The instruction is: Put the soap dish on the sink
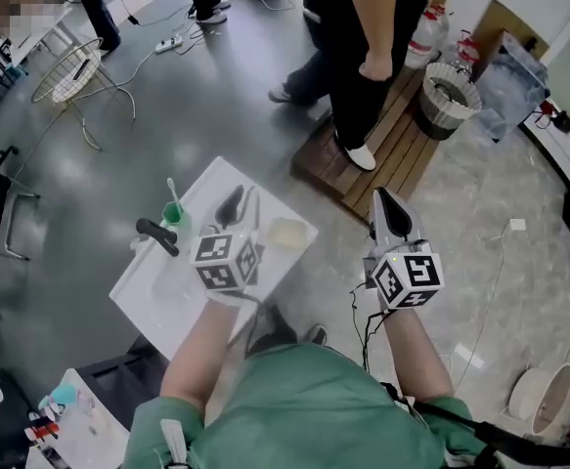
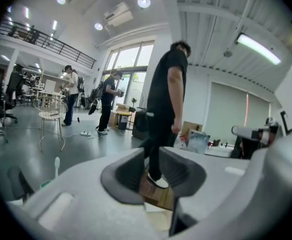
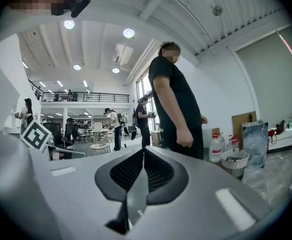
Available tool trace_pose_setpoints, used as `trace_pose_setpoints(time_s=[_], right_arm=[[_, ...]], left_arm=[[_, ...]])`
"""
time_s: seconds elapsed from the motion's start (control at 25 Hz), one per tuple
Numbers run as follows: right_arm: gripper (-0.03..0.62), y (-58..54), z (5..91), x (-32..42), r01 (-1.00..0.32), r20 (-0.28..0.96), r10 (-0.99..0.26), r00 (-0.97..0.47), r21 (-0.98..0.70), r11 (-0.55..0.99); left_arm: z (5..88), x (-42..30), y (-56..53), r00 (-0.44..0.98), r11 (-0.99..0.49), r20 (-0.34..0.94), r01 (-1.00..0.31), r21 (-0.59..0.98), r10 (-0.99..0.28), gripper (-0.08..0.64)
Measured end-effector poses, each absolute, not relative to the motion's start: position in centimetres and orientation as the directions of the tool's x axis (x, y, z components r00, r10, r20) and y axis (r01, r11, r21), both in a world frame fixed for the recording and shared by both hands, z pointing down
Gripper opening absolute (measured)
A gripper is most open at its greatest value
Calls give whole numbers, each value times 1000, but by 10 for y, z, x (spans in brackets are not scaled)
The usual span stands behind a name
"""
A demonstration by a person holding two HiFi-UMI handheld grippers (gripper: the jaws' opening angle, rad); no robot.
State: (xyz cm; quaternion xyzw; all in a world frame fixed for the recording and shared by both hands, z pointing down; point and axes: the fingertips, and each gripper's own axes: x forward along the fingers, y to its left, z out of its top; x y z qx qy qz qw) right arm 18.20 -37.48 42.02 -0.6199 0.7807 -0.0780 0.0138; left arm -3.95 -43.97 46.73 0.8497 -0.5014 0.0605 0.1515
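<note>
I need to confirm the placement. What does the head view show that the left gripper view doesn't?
Only the head view: the soap dish lying on a corner of the sink, and the right gripper. Only the left gripper view: the left gripper with jaws apart, nothing between them, and ceiling lights. Both: the person in black, the toothbrush.

Round white ceiling lamps (image 3: 128, 33) are shining over the glossy grey floor (image 1: 216, 86). Tall windows (image 2: 130, 64) are letting daylight in. A brown slatted wooden platform (image 1: 407, 145) is lying beside a round woven basket (image 1: 448, 96).
</note>
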Motion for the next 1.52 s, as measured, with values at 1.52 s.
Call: trace_pose_setpoints(time_s=[1.52], right_arm=[[9,-307,298,178,-952,-170,-942,-289,-54,301]], left_arm=[[286,-45,-333,464,-471,-102,-881,52,-880,61]])
